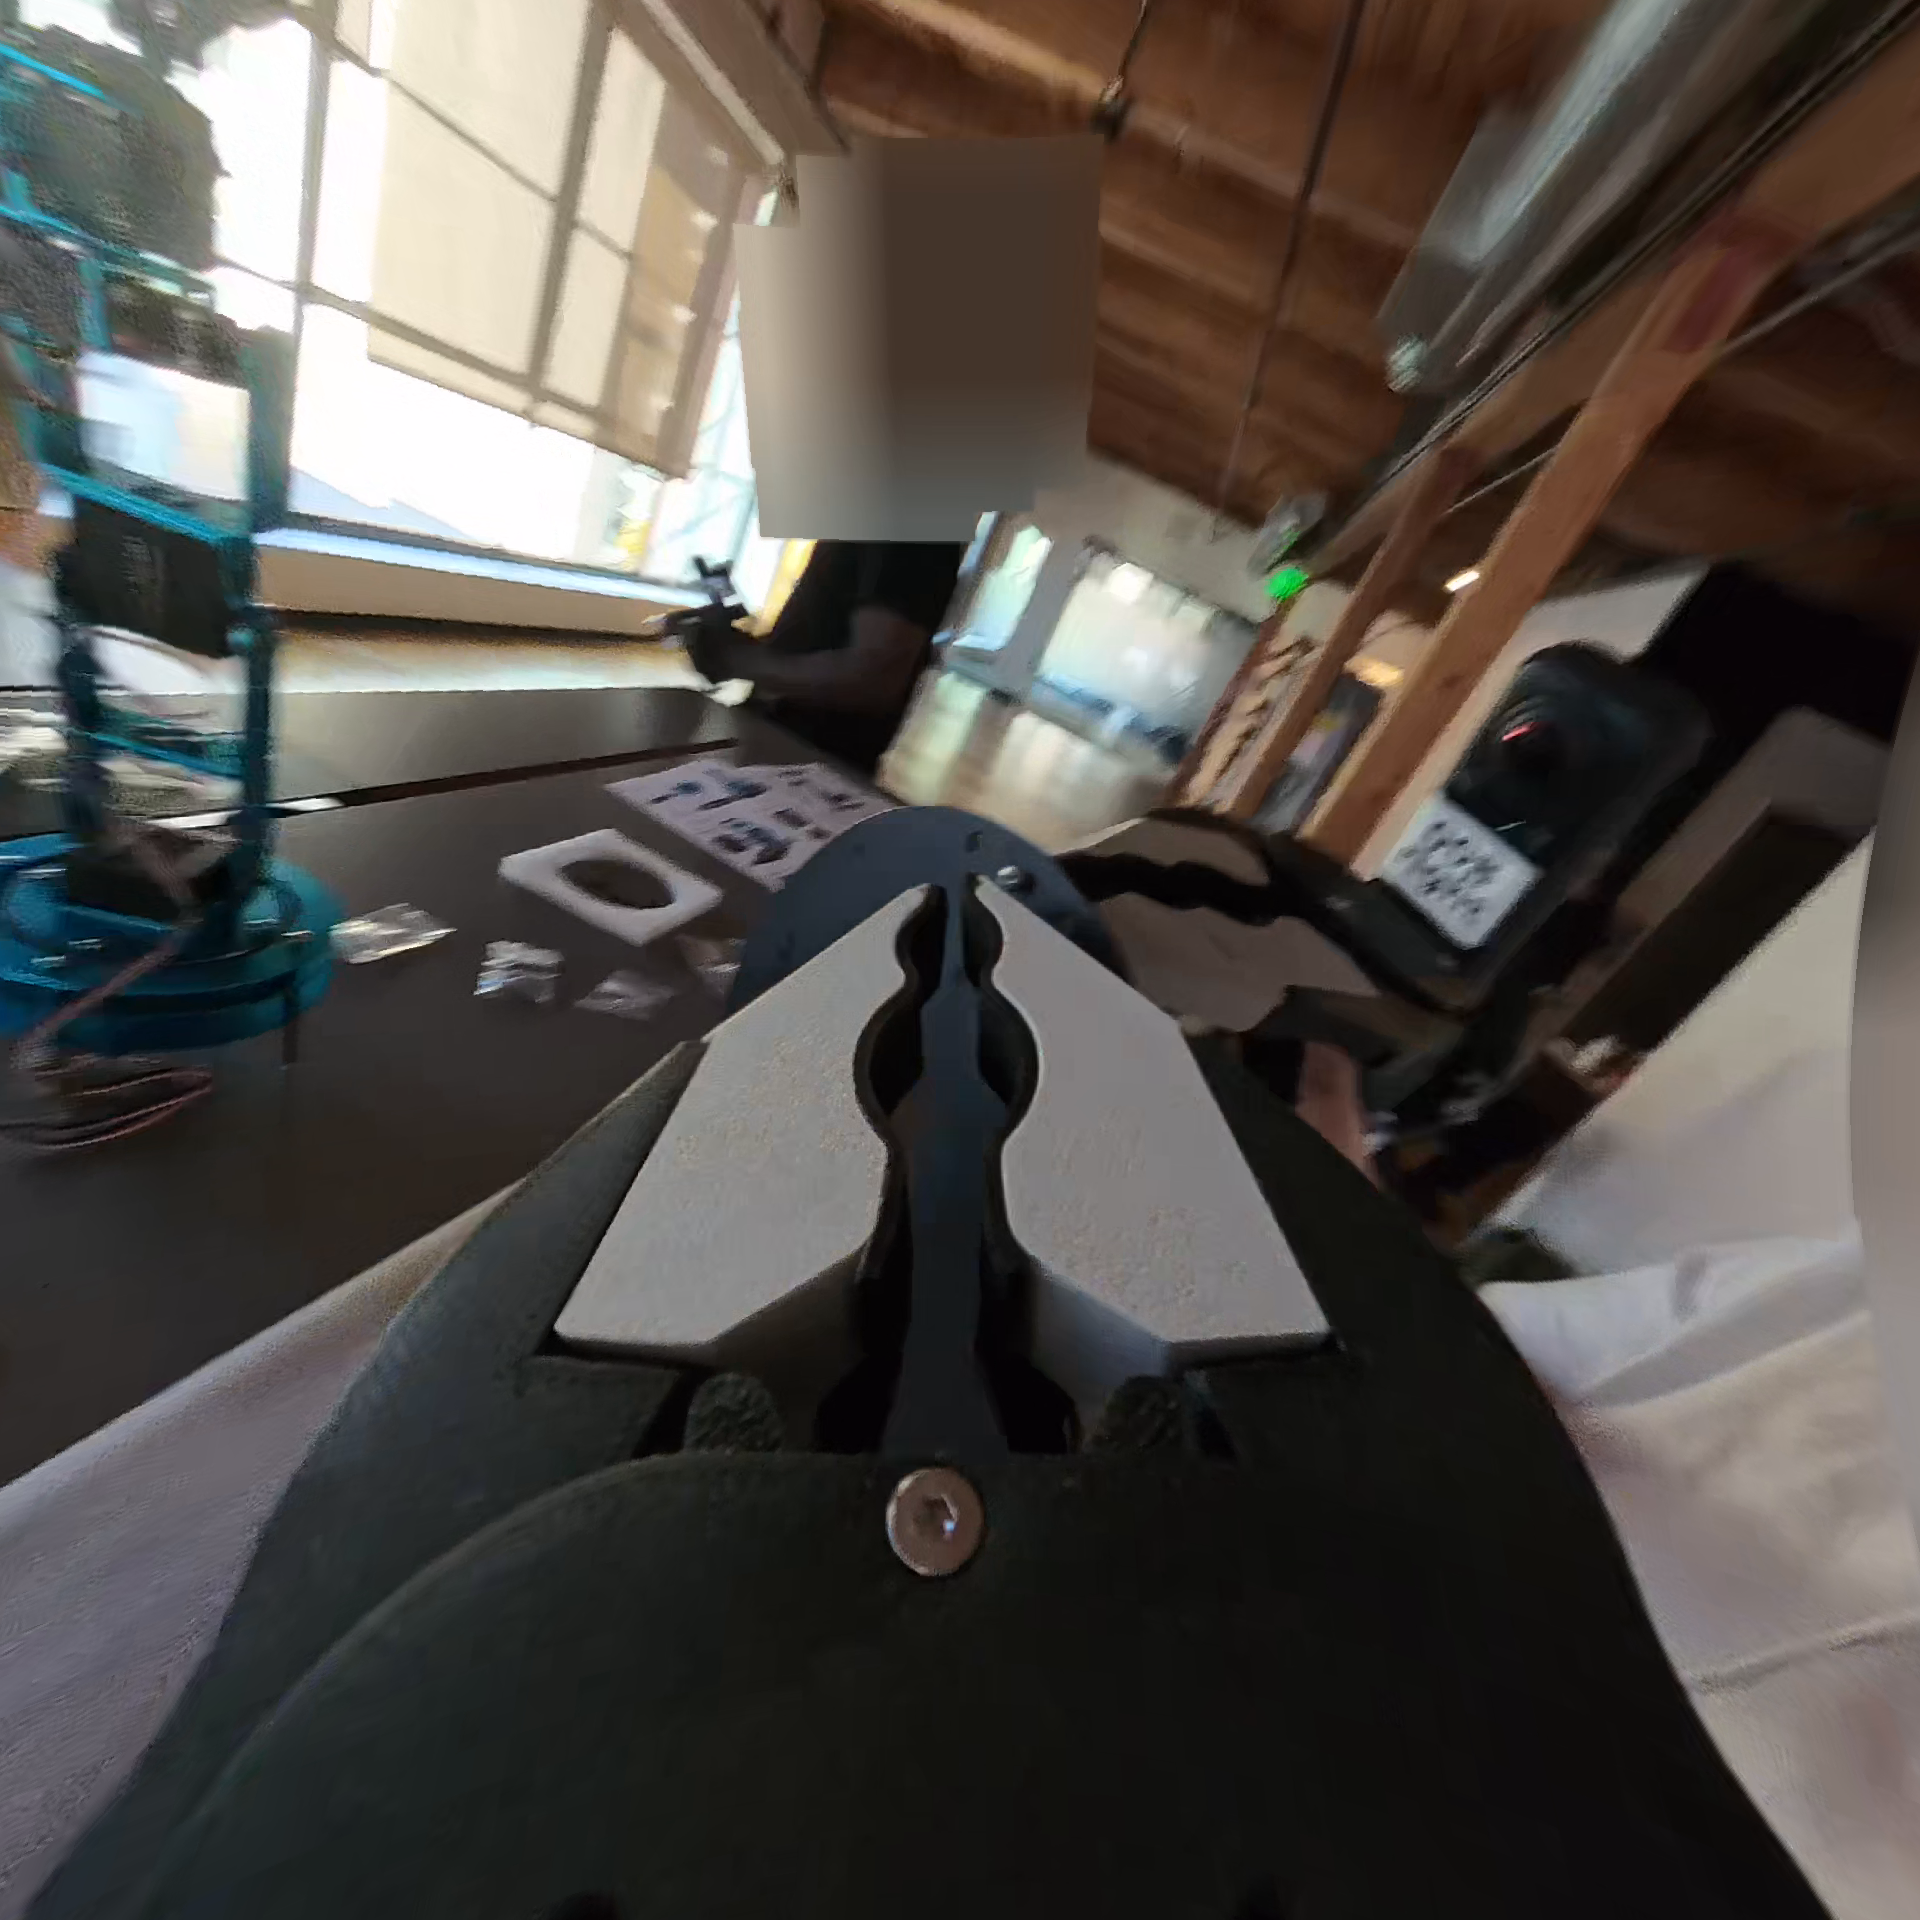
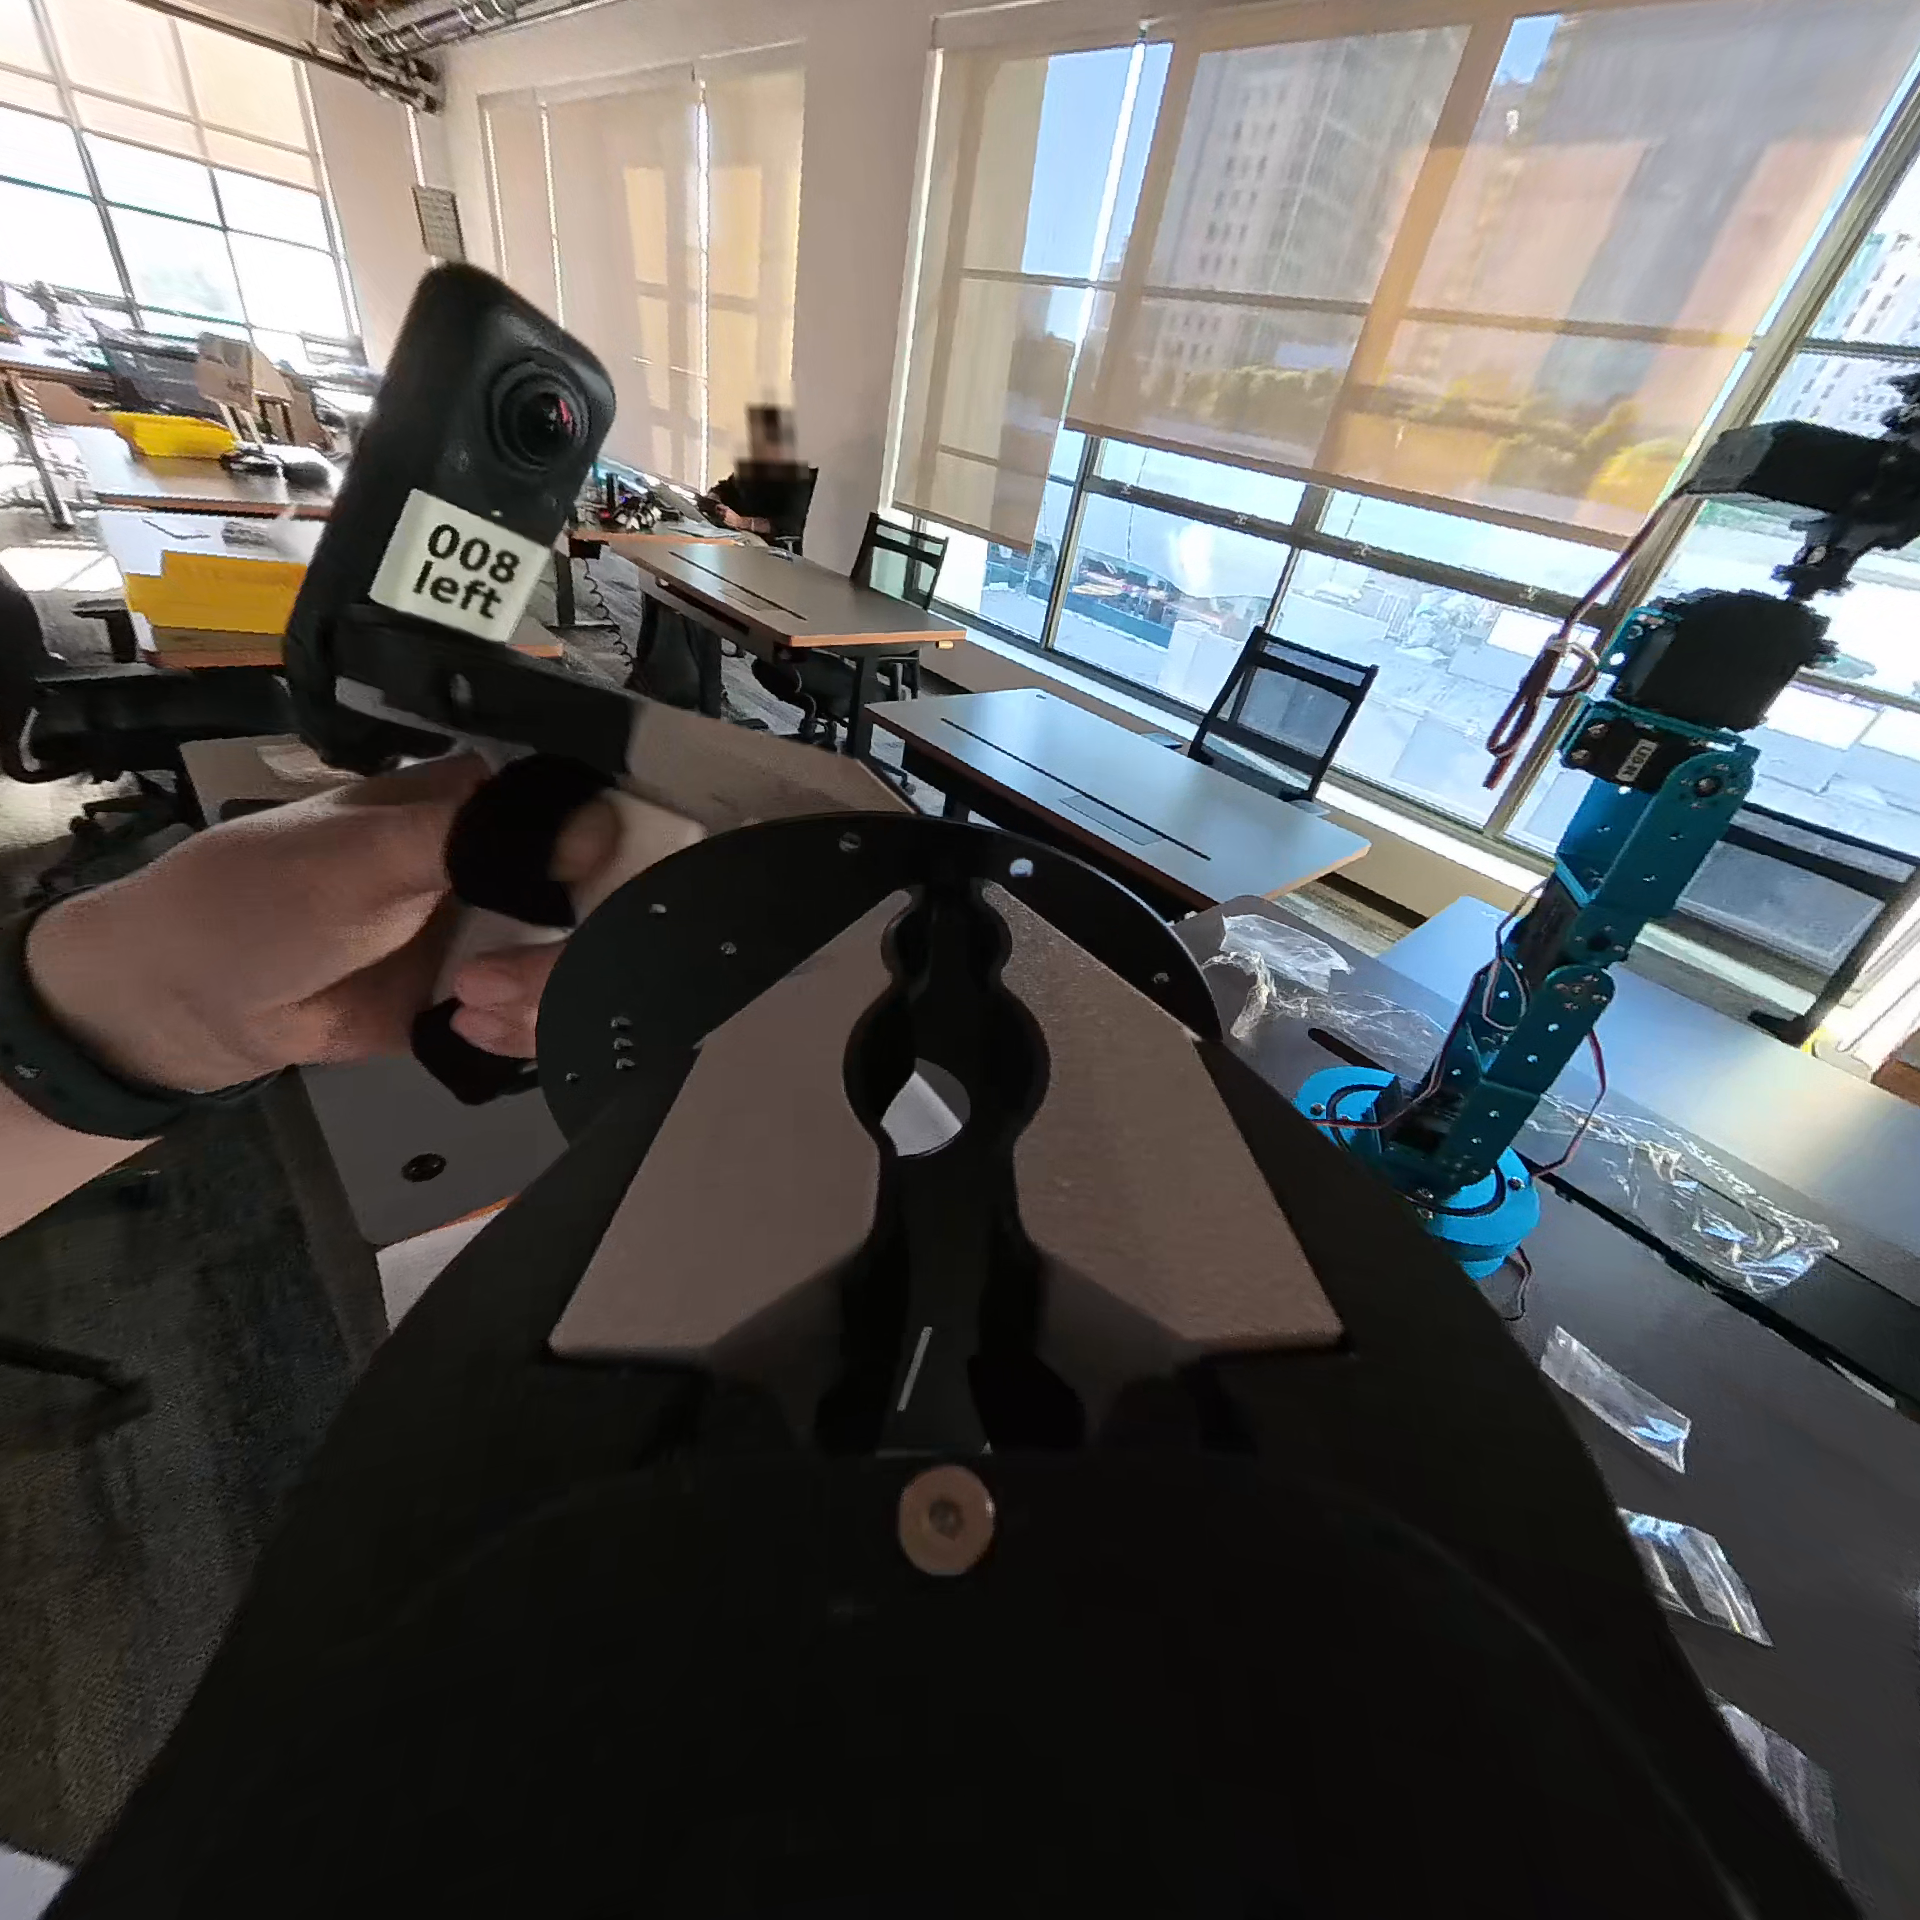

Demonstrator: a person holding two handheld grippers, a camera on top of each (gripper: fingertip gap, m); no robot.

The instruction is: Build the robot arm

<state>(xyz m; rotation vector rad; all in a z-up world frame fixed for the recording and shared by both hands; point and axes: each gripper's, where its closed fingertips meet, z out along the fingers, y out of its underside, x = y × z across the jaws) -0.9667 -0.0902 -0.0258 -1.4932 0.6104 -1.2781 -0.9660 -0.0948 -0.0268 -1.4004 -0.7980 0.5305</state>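
In the right wrist view, the right claw sits at centre, closed on a round plate that spreads toward 10 o'clock. At 9 o'clock a hand holds the other tool, with its camera above at 10 o'clock. A small robot arm stands on the worktop at 3 o'clock, with plastic bags lying before it toward 4 o'clock. Desks and chairs stand behind, at 12 to 1 o'clock.

In the left wrist view, the left claw grips the same plate; the robot arm's base stands at 9 o'clock, and a sheet lies at 11 o'clock.
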